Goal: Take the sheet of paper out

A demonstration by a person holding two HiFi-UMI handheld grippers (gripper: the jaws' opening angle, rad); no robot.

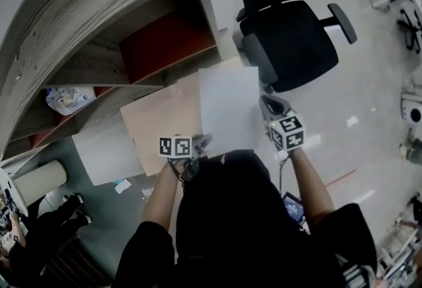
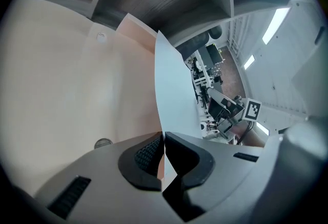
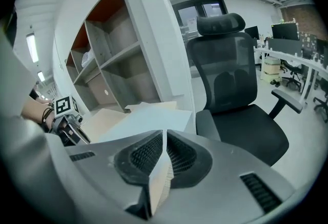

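Note:
A white sheet of paper (image 1: 227,107) lies partly over a tan envelope (image 1: 161,123) in front of me. My right gripper (image 1: 267,107) is shut on the sheet's right edge; in the right gripper view the sheet (image 3: 146,118) spreads out from the closed jaws (image 3: 164,154). At the envelope's near corner my left gripper (image 1: 196,146) is shut on it. In the left gripper view the envelope (image 2: 77,89) fills the left side. There the white sheet (image 2: 174,95) stands edge-on just right of it, running down to the closed jaws (image 2: 164,148).
A grey shelf unit (image 1: 99,36) with a red back panel (image 1: 165,43) stands ahead on the left; a plastic bag (image 1: 66,99) lies on one shelf. A black office chair (image 1: 293,36) is just right of the sheet. A pale cylinder (image 1: 39,181) lies at lower left.

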